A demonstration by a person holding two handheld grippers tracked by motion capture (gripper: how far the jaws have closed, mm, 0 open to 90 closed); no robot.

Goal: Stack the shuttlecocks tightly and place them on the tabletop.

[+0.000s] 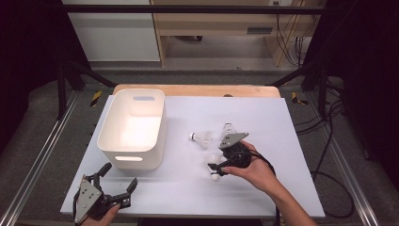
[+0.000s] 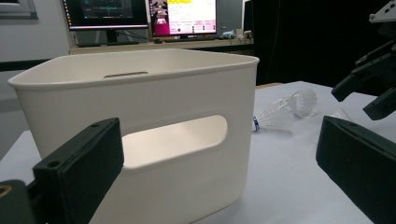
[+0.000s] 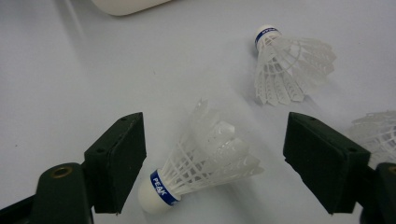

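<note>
Three white plastic shuttlecocks lie on the white tabletop [image 1: 263, 117]. The nearest shuttlecock [image 3: 205, 163] lies on its side between the jaws of my right gripper [image 3: 222, 156]. Its cork with the blue band sits close to the left jaw, and neither pad presses on it. The second shuttlecock [image 3: 289, 65] lies farther off, and the third [image 3: 378, 130] sits beside the right jaw. In the high view my right gripper [image 1: 215, 165] is right of centre, over that shuttlecock [image 1: 215, 176]. My left gripper [image 1: 121, 175] stands open and empty at the front left, facing the white bin [image 1: 134, 125].
The white bin [image 2: 140, 116] has handle slots and its inside looks empty. It stands at the left, just beyond my left gripper [image 2: 224, 158]. A shuttlecock [image 2: 285, 109] and the right gripper [image 2: 369, 84] lie to its right. The table's front edge is near both hands.
</note>
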